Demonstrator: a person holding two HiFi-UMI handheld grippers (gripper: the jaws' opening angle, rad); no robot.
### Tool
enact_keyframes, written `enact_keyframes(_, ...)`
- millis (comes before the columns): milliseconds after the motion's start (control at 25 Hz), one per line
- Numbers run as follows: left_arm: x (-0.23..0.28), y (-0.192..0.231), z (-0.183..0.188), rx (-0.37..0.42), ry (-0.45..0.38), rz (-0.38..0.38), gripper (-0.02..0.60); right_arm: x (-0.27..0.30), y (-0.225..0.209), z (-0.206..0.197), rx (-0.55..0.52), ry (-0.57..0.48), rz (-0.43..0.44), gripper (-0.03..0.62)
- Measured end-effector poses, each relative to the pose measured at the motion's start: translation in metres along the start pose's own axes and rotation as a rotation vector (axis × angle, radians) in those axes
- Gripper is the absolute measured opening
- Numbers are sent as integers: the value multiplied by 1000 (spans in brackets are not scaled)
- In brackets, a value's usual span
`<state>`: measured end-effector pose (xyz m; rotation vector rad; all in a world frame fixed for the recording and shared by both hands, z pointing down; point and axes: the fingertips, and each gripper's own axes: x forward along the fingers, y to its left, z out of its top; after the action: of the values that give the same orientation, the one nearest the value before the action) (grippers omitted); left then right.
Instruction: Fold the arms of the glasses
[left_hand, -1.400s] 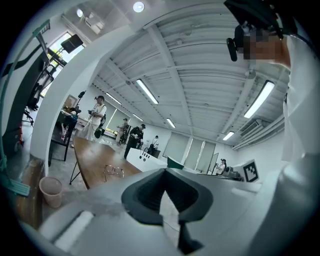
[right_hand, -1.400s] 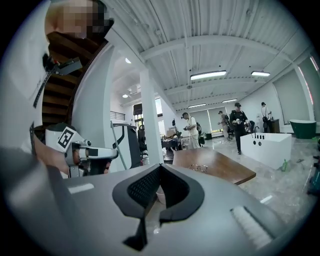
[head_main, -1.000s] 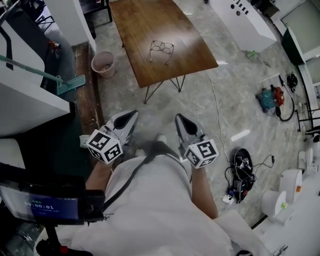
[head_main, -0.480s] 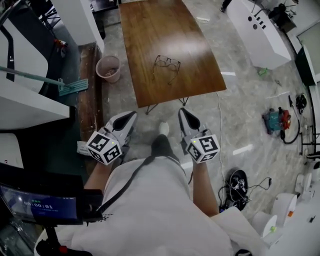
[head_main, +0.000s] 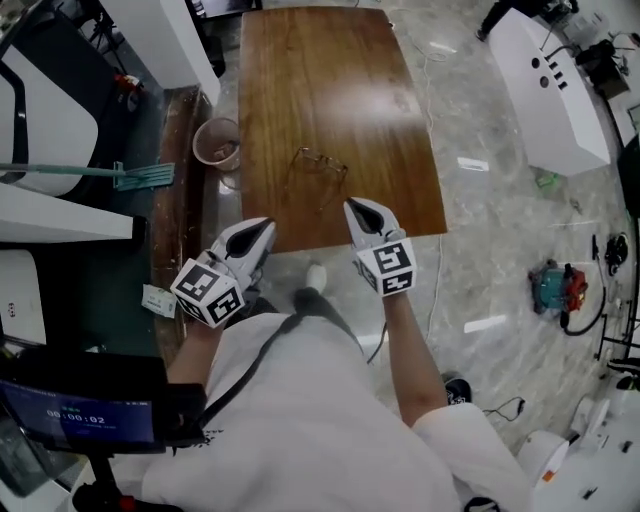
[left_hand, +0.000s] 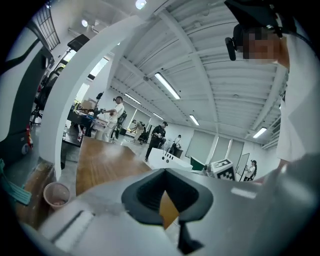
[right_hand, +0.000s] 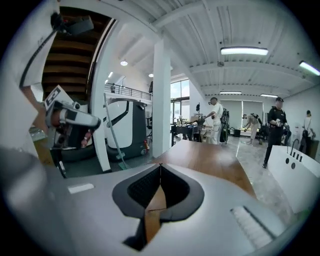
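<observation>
Glasses (head_main: 320, 162) closer than before

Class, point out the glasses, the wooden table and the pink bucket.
glasses (head_main: 320, 162): head view, on the bridge.
wooden table (head_main: 330, 70): head view, bare top.
pink bucket (head_main: 198, 140): head view, left rim.

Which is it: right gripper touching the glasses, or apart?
Apart. In the head view the right gripper hangs at the table's near edge, bare wood between it and the glasses.
</observation>
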<state>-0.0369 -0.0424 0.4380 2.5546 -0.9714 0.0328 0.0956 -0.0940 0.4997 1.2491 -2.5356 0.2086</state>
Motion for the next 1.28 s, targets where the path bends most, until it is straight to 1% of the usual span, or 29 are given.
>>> enact_keyframes(120, 27, 12, 3, -1, 2, 47, 5, 47, -33, -9, -64, 66, 56, 15)
enact_keyframes(240, 43, 27, 3, -11, 20, 92, 6, 82, -56, -23, -106, 141, 101, 22)
enact_keyframes(320, 47, 49, 0, -22, 32, 118, 6, 111, -62, -35, -148, 199, 126, 38)
enact_keyframes(440, 47, 77, -10, -49, 55, 141, 6, 149, -61, -61, -220, 306, 170, 95)
enact_keyframes(520, 49, 89, -16, -64, 72, 141, 6, 169, -65, -77, -255, 373, 189, 98)
enact_keyframes(640, 49, 108, -24, -85, 99, 139, 6, 195, -71, -94, -267, 456, 218, 98)
enact_keyframes(760, 45, 125, -34, -114, 114, 150, 6, 211, -74, -104, -253, 492, 235, 98)
enact_keyframes(880, 42, 138, -38, -135, 118, 155, 6, 221, -73, -115, -267, 537, 266, 94)
enact_keyframes(920, 41, 141, -38, -141, 119, 155, 6, 223, -74, -117, -274, 549, 272, 74)
enact_keyframes(960, 40, 145, -39, -147, 121, 154, 6, 225, -74, -119, -279, 559, 276, 39)
enact_keyframes(1040, 38, 152, -39, -153, 123, 153, 6, 228, -72, -121, -269, 569, 286, 33)
enact_keyframes(1120, 35, 158, -39, -151, 123, 149, 6, 229, -70, -118, -251, 557, 290, 32)
enact_keyframes(1200, 34, 162, -37, -144, 122, 142, 6, 228, -66, -104, -227, 500, 281, 31)
enact_keyframes(1280, 35, 166, -30, -136, 121, 130, 9, 220, -60, -76, -190, 414, 273, 31)
